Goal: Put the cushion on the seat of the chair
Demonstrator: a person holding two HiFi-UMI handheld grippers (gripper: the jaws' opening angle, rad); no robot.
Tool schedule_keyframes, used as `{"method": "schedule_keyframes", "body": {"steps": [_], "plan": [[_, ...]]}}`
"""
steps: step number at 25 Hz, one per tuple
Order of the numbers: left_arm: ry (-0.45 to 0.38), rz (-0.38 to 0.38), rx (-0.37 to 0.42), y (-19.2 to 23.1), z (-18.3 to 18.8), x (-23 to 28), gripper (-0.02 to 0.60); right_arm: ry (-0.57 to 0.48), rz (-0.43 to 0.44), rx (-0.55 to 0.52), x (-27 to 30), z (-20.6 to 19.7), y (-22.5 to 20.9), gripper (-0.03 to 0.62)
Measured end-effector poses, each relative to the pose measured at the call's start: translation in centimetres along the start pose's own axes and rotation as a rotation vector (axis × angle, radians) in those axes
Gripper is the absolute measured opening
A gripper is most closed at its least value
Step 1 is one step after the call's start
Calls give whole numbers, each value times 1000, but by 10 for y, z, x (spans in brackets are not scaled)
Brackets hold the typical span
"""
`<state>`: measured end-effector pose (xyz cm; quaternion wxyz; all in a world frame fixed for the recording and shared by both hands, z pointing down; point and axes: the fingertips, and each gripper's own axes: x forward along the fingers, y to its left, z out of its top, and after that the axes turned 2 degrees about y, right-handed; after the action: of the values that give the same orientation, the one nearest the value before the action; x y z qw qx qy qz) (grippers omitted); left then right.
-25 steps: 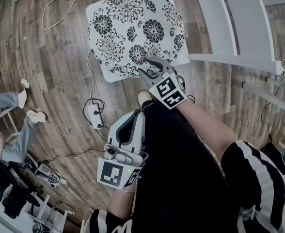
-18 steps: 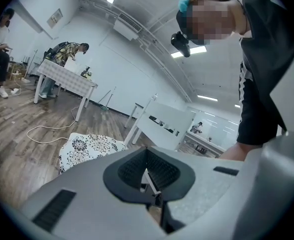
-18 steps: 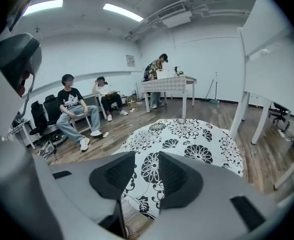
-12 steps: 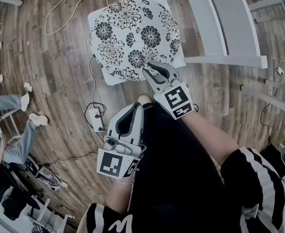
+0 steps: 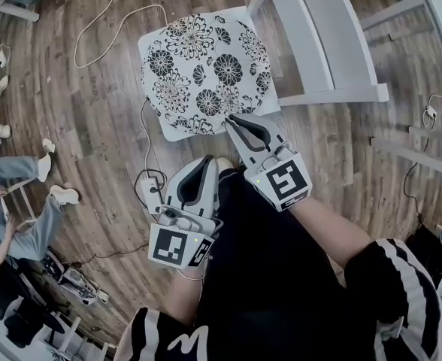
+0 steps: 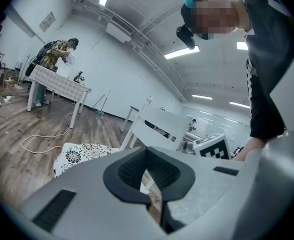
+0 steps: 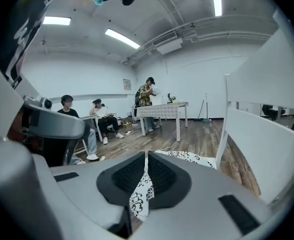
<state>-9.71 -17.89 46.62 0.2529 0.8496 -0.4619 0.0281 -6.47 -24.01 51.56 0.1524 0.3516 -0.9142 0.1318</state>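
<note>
The white cushion (image 5: 202, 70) with black flowers lies mostly on the wood floor, left of the white chair (image 5: 319, 43). My right gripper (image 5: 227, 119) is at the cushion's near edge. Its jaws are closing, and the right gripper view shows a fold of the flowered fabric (image 7: 139, 194) pinched between the pads, the rest of the cushion (image 7: 187, 156) hanging beyond. The chair (image 7: 257, 129) stands just to the right. My left gripper (image 5: 206, 160) hovers near my legs, shut with nothing in it. It faces the cushion (image 6: 77, 156) and the chair (image 6: 162, 124).
A power strip (image 5: 152, 194) and its cables (image 5: 101, 21) lie on the floor left of the cushion. A seated person (image 5: 18, 209) is at the far left. More white furniture (image 5: 431, 21) stands at the right. People sit and stand at tables (image 7: 162, 111) across the room.
My right gripper's jaws have closed on the cushion's near edge and risen, pulling that edge up. The left gripper has shifted a little upward.
</note>
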Motion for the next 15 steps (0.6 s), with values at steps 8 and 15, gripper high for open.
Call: {"method": "schedule_keyframes", "body": {"steps": [8, 15], "plan": [[-15, -45, 41, -18, 25, 7, 3, -75, 8, -33, -30, 42, 11, 26], [-38, -64, 73, -29, 51, -2, 3, -105, -9, -34, -51, 75, 23, 22]]}}
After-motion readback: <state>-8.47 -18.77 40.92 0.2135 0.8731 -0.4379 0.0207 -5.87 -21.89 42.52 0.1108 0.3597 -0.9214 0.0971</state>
